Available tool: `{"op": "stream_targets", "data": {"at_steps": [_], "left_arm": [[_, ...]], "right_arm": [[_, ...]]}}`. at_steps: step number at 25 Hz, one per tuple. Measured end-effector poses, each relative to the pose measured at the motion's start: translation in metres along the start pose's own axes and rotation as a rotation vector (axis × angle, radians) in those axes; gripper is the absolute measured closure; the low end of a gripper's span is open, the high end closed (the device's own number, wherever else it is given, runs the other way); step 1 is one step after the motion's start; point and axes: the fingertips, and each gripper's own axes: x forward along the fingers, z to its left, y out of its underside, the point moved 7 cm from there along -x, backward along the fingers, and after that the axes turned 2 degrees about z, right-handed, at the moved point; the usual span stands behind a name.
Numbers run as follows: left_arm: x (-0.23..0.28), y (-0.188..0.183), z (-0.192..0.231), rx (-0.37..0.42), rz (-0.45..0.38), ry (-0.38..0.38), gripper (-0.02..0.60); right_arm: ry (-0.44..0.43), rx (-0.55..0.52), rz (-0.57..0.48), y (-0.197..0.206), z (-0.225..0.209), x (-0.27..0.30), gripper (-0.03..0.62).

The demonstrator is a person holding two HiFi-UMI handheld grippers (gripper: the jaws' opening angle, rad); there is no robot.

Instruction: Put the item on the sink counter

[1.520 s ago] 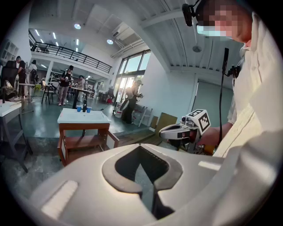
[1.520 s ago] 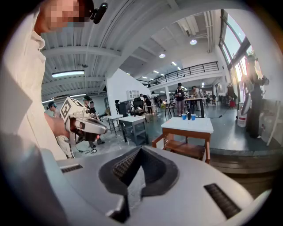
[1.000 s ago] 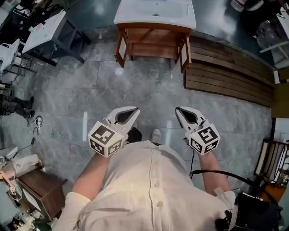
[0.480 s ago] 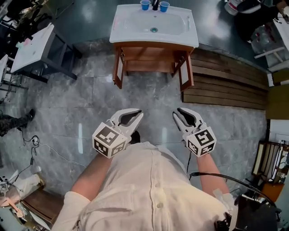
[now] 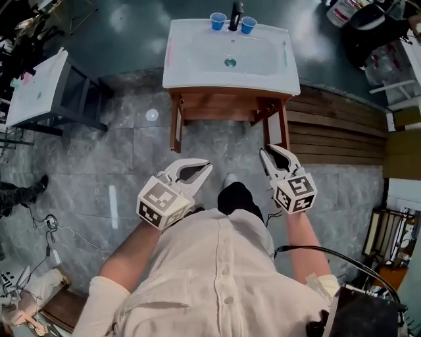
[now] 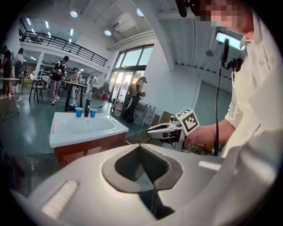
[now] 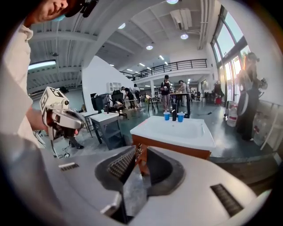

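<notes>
- My white left gripper (image 5: 208, 166) has its jaws closed and empty; on the white right gripper (image 5: 270, 153) they have just narrowed — slightly apart, nothing between.
- At the far white sink counter (image 5: 187, 66) I risk arriving itemless — or toppling the two blue plastic cups (image 5: 218, 21).

White container (image 5: 343, 9): top edge is clipping it.
Black box (image 5: 368, 312): bottom edge is cutting it off.
Bystander's leg (image 5: 20, 194): L edge is cropping the rest.
Sink counter (image 5: 191, 66) is covering cabinet (image 5: 223, 108) top.
Shirt (image 5: 217, 276) is hiding most of wearer's legs.
Blue cups (image 5: 218, 21): contents too small to tell.
Bystanders (image 6: 57, 75), L gripper view: detail too small.
</notes>
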Motion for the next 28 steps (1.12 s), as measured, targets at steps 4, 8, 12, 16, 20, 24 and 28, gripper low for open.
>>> {"op": "stream_targets", "data": {"at_steps": [4, 8, 12, 16, 20, 24, 28], "left_arm": [[0.029, -0.017, 0.043, -0.029, 0.014, -0.021, 0.577], [0.063, -0.042, 0.081, -0.061, 0.033, -0.069, 0.577], [0.108, -0.075, 0.109, -0.087, 0.055, -0.101, 0.577], [0.149, -0.102, 0.136, -0.107, 0.070, -0.127, 0.577], [0.186, -0.121, 0.159, -0.123, 0.086, -0.147, 0.577], [0.212, -0.136, 0.170, -0.139, 0.099, -0.162, 0.577], [0.226, -0.142, 0.178, -0.145, 0.121, -0.161, 0.577]], "right_arm": [[0.053, 0.029, 0.003, -0.019, -0.068, 0.048, 0.520], [0.125, 0.045, 0.001, -0.043, -0.156, 0.099, 0.520], [0.180, 0.050, 0.025, -0.065, -0.249, 0.146, 0.519], [0.211, 0.070, 0.057, -0.075, -0.326, 0.190, 0.509], [0.230, 0.081, 0.107, -0.073, -0.378, 0.232, 0.503], [0.245, 0.094, 0.163, -0.061, -0.411, 0.260, 0.493], [0.265, 0.109, 0.207, -0.054, -0.430, 0.280, 0.487]]}}
